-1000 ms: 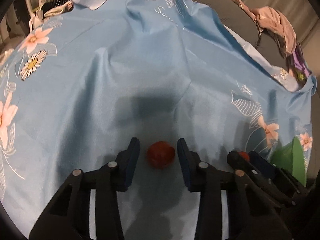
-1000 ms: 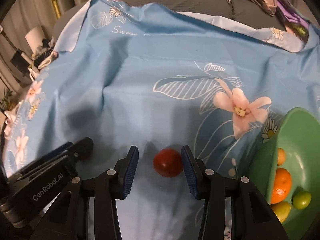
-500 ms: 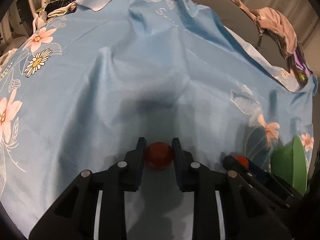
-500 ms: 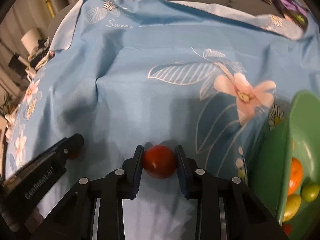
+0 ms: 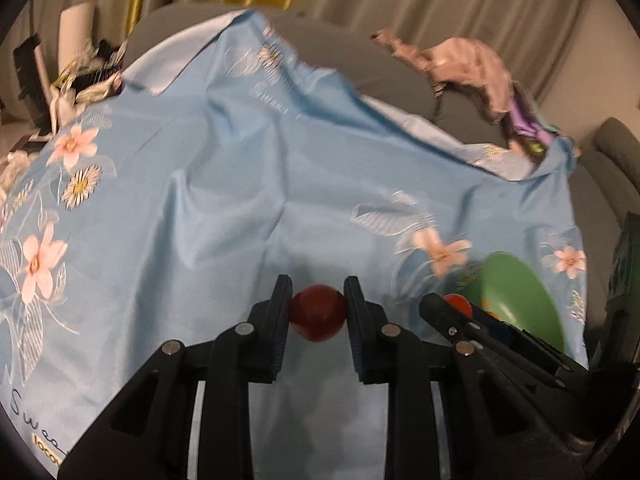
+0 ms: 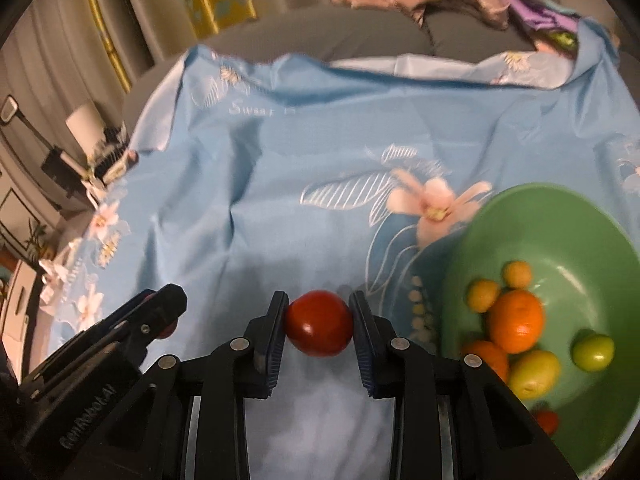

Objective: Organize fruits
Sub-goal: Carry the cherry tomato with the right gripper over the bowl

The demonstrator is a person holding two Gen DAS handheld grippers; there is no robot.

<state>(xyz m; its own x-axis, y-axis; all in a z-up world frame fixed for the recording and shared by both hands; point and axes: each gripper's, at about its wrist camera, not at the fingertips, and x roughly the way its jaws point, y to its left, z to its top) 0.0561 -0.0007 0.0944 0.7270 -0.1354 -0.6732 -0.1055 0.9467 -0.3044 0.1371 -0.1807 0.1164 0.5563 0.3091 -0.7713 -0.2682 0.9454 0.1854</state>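
Note:
My left gripper (image 5: pixel 317 314) is shut on a small dark red fruit (image 5: pixel 318 312) and holds it above the blue floral cloth (image 5: pixel 240 184). My right gripper (image 6: pixel 319 322) is shut on a red tomato (image 6: pixel 319 323), lifted just left of the green bowl (image 6: pixel 560 224). The bowl holds oranges (image 6: pixel 516 320), small yellow fruits (image 6: pixel 484 295) and green fruits (image 6: pixel 593 351). In the left wrist view the right gripper (image 5: pixel 460 312) sits to the right, in front of the bowl (image 5: pixel 520 300). The left gripper (image 6: pixel 160 312) shows at lower left of the right wrist view.
The cloth covers a grey sofa (image 5: pixel 360 76). A heap of pink and purple clothes (image 5: pixel 480 68) lies at the back right. Clutter and a white roll (image 5: pixel 76 36) stand at the back left. Curtains hang behind.
Both grippers closed on their red fruits and lifted them off the cloth. The views tilted up, and the bowl came further into the right wrist view.

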